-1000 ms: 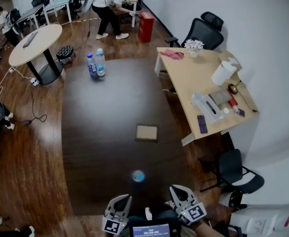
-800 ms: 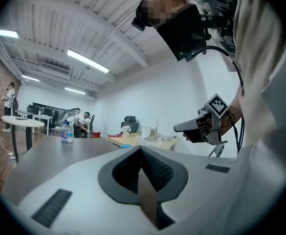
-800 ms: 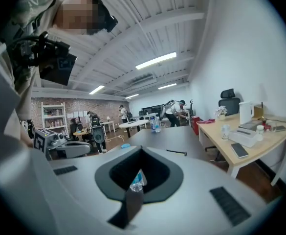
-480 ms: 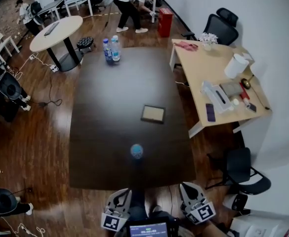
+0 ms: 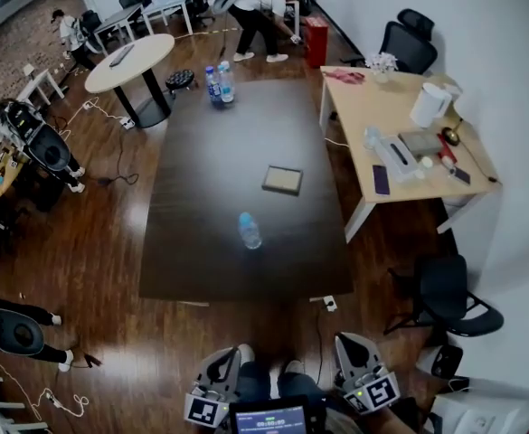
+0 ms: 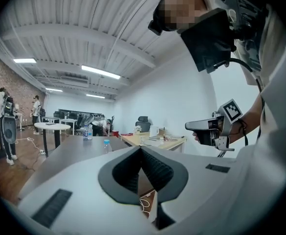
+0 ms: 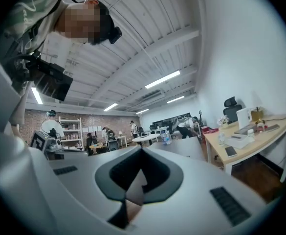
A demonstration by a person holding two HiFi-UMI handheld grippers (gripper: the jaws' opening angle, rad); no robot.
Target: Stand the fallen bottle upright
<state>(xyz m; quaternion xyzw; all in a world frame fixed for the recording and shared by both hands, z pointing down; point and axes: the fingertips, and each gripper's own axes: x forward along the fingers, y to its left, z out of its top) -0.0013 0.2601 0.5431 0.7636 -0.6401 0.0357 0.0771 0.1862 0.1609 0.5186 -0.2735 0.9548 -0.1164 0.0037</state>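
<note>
Dark wood desk (image 5: 201,179), long, seen steeply from above in the head view. Left gripper (image 5: 231,360) and right gripper (image 5: 344,344) sit at the bottom edge of that view, over the plank floor (image 5: 83,269), both well apart from the desk's near edge and pointing roughly level toward it. They are held side by side, with a small screen (image 5: 271,419) between them. Left gripper view: fingers (image 6: 158,169) pressed together, nothing between them. Right gripper view: fingers (image 7: 158,173) likewise pressed together and empty. Clear water bottle (image 5: 249,231) with a blue cap is on the desk towards its near end, about midway across; in the left gripper view it reads as upright, cap on top. Neither gripper is near it. Flat brown rectangular tray (image 5: 282,180) lies beyond the bottle, towards the desk's middle; cannot tell whether anything is in it. Two more water bottles (image 5: 220,84) stand just beside each other at the desk's far end. Liquid level in any bottle cannot be told.
</note>
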